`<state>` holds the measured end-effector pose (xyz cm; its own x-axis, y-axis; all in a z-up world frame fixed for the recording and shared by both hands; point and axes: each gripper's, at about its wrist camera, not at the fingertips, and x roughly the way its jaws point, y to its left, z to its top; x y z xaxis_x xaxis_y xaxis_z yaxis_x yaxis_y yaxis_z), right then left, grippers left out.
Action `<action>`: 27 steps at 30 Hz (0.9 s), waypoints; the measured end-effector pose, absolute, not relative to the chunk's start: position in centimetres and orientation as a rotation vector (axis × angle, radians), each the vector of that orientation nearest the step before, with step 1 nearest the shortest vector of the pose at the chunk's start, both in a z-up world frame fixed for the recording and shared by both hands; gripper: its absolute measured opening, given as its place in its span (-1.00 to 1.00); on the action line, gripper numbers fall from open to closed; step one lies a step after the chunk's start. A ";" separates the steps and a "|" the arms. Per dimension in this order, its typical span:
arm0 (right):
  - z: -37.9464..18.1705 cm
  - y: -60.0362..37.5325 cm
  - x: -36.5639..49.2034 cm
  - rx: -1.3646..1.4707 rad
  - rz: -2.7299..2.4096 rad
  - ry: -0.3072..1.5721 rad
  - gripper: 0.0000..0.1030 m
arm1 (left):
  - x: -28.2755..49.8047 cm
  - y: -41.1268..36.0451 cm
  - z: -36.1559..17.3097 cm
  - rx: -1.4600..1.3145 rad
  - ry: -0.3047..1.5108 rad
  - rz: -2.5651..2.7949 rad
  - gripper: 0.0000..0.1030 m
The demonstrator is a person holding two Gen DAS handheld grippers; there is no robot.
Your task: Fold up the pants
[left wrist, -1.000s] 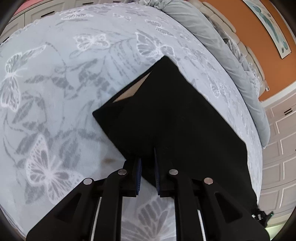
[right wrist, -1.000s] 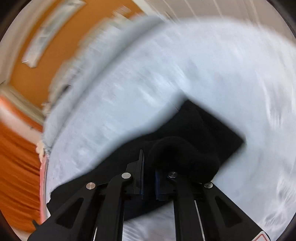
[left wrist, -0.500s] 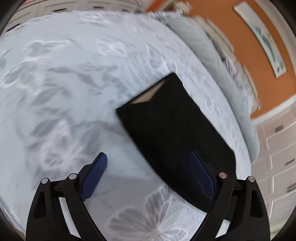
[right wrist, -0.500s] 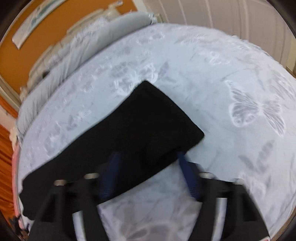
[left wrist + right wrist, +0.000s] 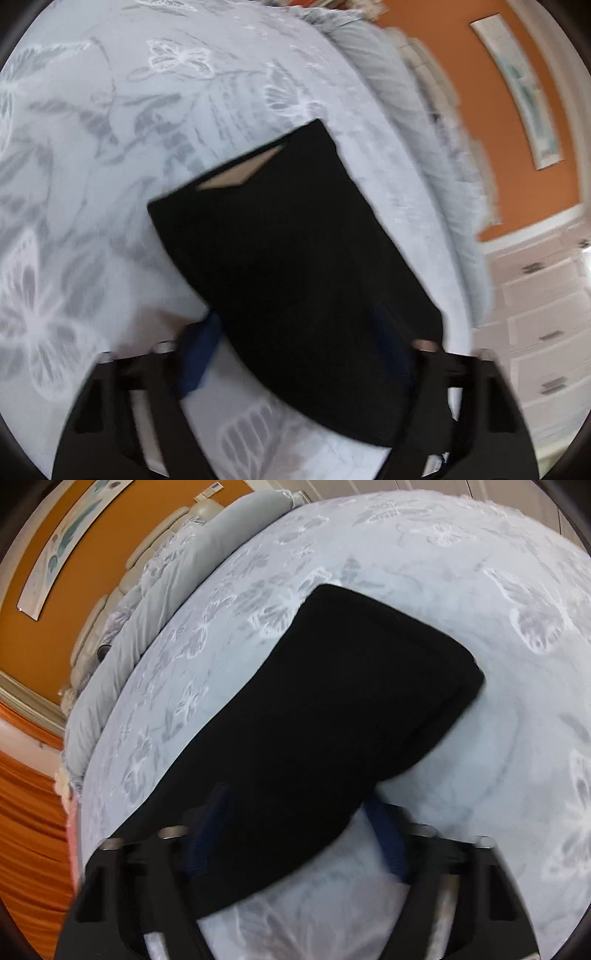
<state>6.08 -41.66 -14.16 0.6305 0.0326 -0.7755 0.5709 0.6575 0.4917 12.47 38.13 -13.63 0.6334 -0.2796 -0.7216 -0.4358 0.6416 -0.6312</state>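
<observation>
Black pants [image 5: 295, 266] lie folded flat on the pale blue butterfly-print bedspread [image 5: 110, 147], with a tan lining showing at the far waistband. My left gripper [image 5: 295, 354] is open, its blue-padded fingers [image 5: 199, 354] spread on either side of the near end of the pants, holding nothing. In the right wrist view the same pants [image 5: 332, 720] lie as a long black slab with a rounded fold at the far right. My right gripper [image 5: 295, 842] is open too, with its fingers [image 5: 388, 842] spread at the near edge of the cloth.
A grey rolled duvet [image 5: 406, 122] runs along the far side of the bed, also in the right wrist view [image 5: 166, 590]. Behind it is an orange wall with a framed picture [image 5: 524, 85]. White drawers [image 5: 546, 314] stand at the right. Orange curtains [image 5: 26, 812] hang at the left.
Both grippers were shut on the pants a second ago. They have opened, let the cloth go and pulled back slightly. The pants now rest folded on the bed.
</observation>
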 end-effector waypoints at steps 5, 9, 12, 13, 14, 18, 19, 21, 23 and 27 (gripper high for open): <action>-8.9 -41.5 6.3 0.806 -0.242 0.688 -0.82 | 14.5 37.8 -9.4 -0.886 0.881 0.089 -0.68; -1.3 -39.2 4.3 0.666 -0.173 0.546 -0.83 | 13.4 37.0 -2.0 -0.809 0.808 0.014 -0.67; -5.1 -40.8 3.2 0.683 -0.263 0.690 -0.83 | 12.3 37.6 -3.9 -0.764 0.942 0.072 -0.66; -7.7 -41.6 2.7 0.721 -0.286 0.768 -0.83 | 11.5 38.2 -5.9 -0.796 0.997 0.080 -0.66; -9.6 -42.0 2.3 0.730 -0.304 0.837 -0.83 | 11.0 38.5 -7.5 -0.824 1.039 0.084 -0.66; -13.5 -42.0 1.4 0.698 -0.313 0.943 -0.83 | 9.1 38.8 -13.1 -0.887 1.100 0.100 -0.65; -13.1 -42.0 1.5 0.698 -0.311 0.932 -0.83 | 9.0 38.6 -13.2 -0.889 1.078 0.106 -0.65; -11.6 -41.8 1.5 0.696 -0.303 0.890 -0.83 | 9.5 38.2 -12.2 -0.862 1.065 0.120 -0.65; -8.1 -41.1 0.8 0.677 -0.257 0.785 -0.83 | 9.9 37.9 -10.2 -0.823 1.047 0.106 -0.65; -5.5 -39.6 -0.9 0.569 -0.262 0.749 -0.82 | 9.6 37.1 -7.8 -0.703 1.063 0.076 -0.63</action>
<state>-0.89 -39.62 -5.49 0.7095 -0.0259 -0.7042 0.4191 0.8189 0.3922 9.63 37.14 -7.81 0.5049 -0.2686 -0.8203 -0.3824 0.7824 -0.4915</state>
